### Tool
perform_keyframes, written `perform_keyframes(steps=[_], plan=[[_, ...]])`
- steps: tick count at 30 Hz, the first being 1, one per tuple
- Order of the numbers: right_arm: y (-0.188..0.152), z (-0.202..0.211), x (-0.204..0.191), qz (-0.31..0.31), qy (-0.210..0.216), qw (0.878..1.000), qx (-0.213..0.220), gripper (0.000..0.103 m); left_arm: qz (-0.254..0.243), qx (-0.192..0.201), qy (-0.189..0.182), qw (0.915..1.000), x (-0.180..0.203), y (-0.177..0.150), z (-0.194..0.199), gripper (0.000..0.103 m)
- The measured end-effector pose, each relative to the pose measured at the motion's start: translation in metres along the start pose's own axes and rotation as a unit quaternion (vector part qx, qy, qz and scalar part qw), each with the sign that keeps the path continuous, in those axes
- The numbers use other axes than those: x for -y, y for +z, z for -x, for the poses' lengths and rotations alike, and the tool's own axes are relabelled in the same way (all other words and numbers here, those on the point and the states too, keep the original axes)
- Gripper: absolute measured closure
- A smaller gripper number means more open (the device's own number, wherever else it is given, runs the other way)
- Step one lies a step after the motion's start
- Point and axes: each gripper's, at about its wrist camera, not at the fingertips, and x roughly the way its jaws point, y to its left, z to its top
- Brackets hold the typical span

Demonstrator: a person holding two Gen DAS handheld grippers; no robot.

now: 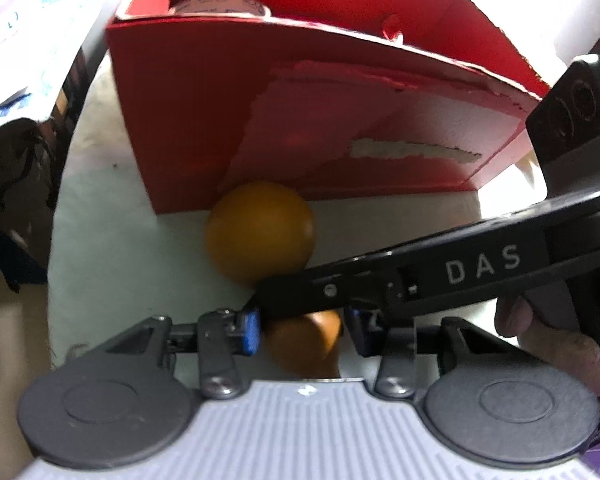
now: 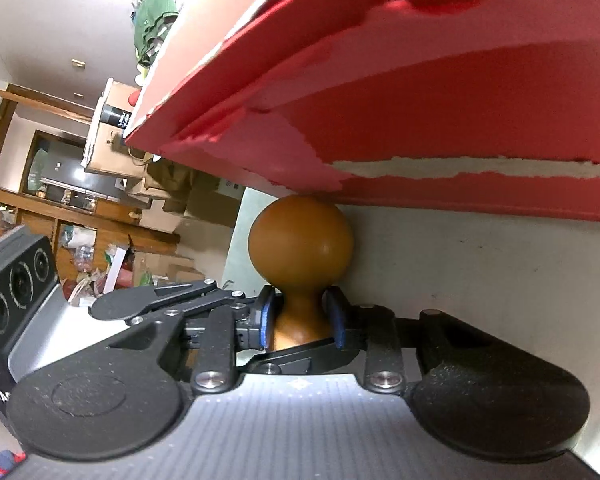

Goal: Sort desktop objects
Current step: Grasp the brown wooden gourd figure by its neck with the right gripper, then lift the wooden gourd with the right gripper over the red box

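Wooden piece: a knob-headed pestle-like object (image 2: 300, 264), brown ball head on a narrow neck, lay on the pale tabletop (image 2: 480, 264) with its head touching the base of the red box (image 2: 440, 120).
Right gripper (image 2: 300, 320): blue pads sat on either side of the neck, jaws at a middling gap; looked pressed on the wood from its own camera.
Left gripper (image 1: 300, 336): jaws at a middling gap, lower body of the same piece between the blue pads; the right finger crossed in front, so pad contact could not be told.
Overlap: right gripper's black finger lay across the left camera's view, just ahead of the left pads; both tools crowded one small object.
Box: directly ahead of both grippers, front wall torn, a tape roll (image 1: 220, 6) visible inside over the rim.
Step in hand: my read was securing the piece before lifting it into the box.
Doing it well: one gripper should carry; keep the grip on the neck below the ball so the head acts as a stop.
Clearance: pull back from the wall before raising, since the head was jammed against it.
Risk: rounded polished wood may twist in the pads; lift slowly, then clear the rim.
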Motion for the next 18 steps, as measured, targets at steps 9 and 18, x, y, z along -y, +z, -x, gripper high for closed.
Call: perform_keyframes(steps=[9, 18], plan=[[-0.002, 0.043, 0.021, 0.009, 0.017, 1.000, -0.019, 0.073, -0.023, 0.006, -0.018, 0.9996, 0.059, 0.001, 0.000, 0.060], [-0.016, 0.095, 0.055, -0.020, 0.000, 1.000, -0.011, 0.073, -0.094, -0.016, -0.049, 0.9943, 0.137, 0.015, -0.021, 0.060]])
